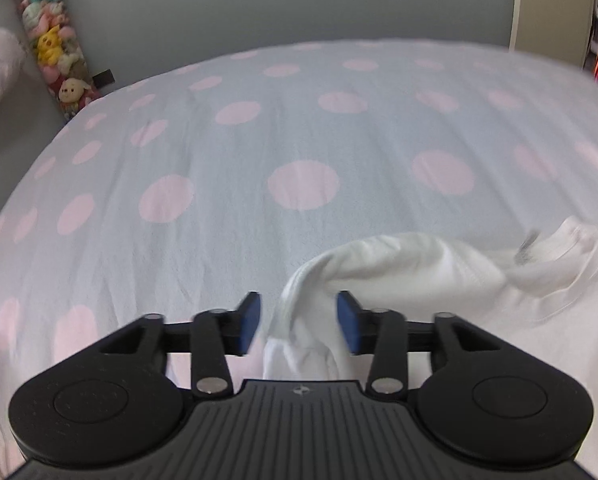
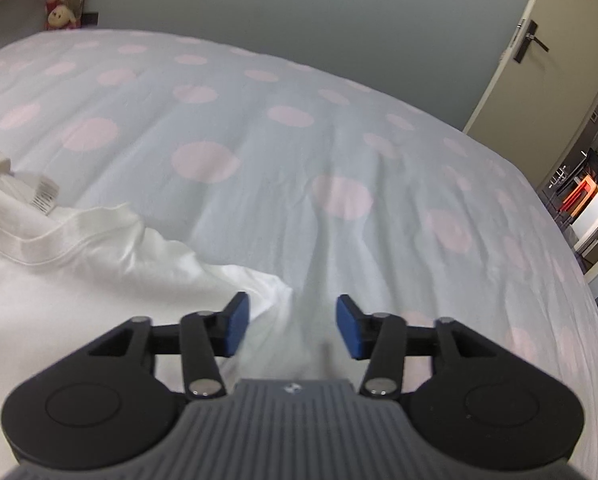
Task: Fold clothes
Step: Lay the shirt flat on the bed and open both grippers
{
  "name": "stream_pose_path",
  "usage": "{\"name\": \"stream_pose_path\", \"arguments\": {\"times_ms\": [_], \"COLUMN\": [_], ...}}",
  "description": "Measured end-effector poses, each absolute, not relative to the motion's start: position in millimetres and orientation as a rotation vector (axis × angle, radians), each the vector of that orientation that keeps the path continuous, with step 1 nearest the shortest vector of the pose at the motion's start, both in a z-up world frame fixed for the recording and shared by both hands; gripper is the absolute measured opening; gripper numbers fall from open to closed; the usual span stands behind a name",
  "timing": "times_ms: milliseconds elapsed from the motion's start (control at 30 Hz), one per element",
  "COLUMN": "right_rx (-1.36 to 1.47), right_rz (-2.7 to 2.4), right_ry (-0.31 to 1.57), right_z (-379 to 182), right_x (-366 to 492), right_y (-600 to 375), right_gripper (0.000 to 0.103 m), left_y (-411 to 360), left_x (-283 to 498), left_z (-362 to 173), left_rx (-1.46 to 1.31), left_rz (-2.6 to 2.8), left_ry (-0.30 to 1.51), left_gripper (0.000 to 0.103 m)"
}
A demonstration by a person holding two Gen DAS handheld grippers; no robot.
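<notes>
A white T-shirt (image 1: 439, 280) lies crumpled on the bed. In the left wrist view its sleeve fold hangs between the blue pads of my left gripper (image 1: 299, 326), which is open around it without pinching. In the right wrist view the shirt (image 2: 99, 264) lies at the left, with its ribbed collar and a care label (image 2: 43, 196) showing. My right gripper (image 2: 289, 326) is open, with the shirt's right edge just by its left pad (image 2: 235, 328).
The bed has a pale blue sheet with pink dots (image 1: 299, 160). A hanging column of plush toys (image 1: 55, 44) stands at the far left by a grey wall. A door (image 2: 535, 56) stands open at the right, past the bed's edge.
</notes>
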State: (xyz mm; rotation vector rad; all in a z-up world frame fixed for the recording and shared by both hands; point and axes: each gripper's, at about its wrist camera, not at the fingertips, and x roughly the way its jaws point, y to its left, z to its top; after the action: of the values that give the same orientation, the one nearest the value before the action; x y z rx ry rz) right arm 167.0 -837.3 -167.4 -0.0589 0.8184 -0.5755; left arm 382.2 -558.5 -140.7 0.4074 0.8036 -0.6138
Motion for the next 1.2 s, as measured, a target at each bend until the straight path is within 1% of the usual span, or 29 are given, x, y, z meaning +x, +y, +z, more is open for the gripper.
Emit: {"name": "stream_pose_path", "arguments": {"times_ms": [67,133,400,467,633,800,933,967,1000,1033,1067,1100,1133,1167,1200], "right_rx": [-0.03,0.01,0.145,0.197,0.278,0.452,0.589,0.588,0.587,0.586,0.58,0.569,0.558,0.545,0.534], "right_rz": [-0.574,-0.566,-0.506,-0.495,-0.48,-0.494,-0.504,-0.5,-0.496,-0.492,-0.487,-0.484,-0.481,-0.48,-0.48], "right_ry": [0.772,0.732,0.708,0.709,0.727,0.722,0.716,0.728,0.741,0.753,0.764,0.774,0.783,0.792,0.8], "right_z": [-156.9,-144.6,-130.9,-131.2,-140.0,-147.2,-152.8,-153.3,-153.7,-154.2,-153.8,-152.4,-151.0,-149.7,-148.2], "right_x": [149.4,131.0,43.2,18.4,-32.9,-68.1,-95.8,-97.3,-98.8,-100.3,-100.6,-100.1,-99.6,-98.7,-98.1], "right_y": [-835.3,-832.6,-775.2,-755.4,-699.3,-658.0,-625.2,-618.5,-611.9,-605.3,-599.5,-594.8,-590.0,-585.0,-580.7], "right_gripper": [0.062,0.065,0.066,0.069,0.069,0.069,0.069,0.069,0.069,0.069,0.069,0.069,0.069,0.069,0.069], "left_y": [-541.4,-522.6,-434.0,-408.6,-353.2,-326.7,-312.9,-310.1,-308.0,-306.1,-304.1,-301.9,-300.2,-298.5,-297.3], "left_x": [376.6,370.1,303.0,283.6,235.2,181.3,153.9,148.1,143.5,139.6,135.9,133.2,131.7,130.4,130.4], "left_z": [-131.9,-122.0,-96.6,-96.8,-100.0,-114.7,-134.5,-139.9,-144.6,-148.5,-152.0,-154.2,-156.0,-157.5,-158.6], "left_rx": [0.363,0.317,0.265,0.244,0.157,0.173,0.193,0.204,0.215,0.223,0.227,0.219,0.209,0.198,0.189], "left_rz": [-0.627,-0.636,-0.606,-0.587,-0.522,-0.483,-0.419,-0.407,-0.405,-0.407,-0.411,-0.423,-0.437,-0.45,-0.458], "left_ry": [0.792,0.791,0.824,0.855,0.945,0.971,1.004,1.011,1.016,1.018,1.02,1.02,1.019,1.017,1.013], "left_gripper": [0.043,0.043,0.044,0.044,0.044,0.044,0.043,0.042,0.039,0.03,0.024,0.022,0.013,0.007,0.006]}}
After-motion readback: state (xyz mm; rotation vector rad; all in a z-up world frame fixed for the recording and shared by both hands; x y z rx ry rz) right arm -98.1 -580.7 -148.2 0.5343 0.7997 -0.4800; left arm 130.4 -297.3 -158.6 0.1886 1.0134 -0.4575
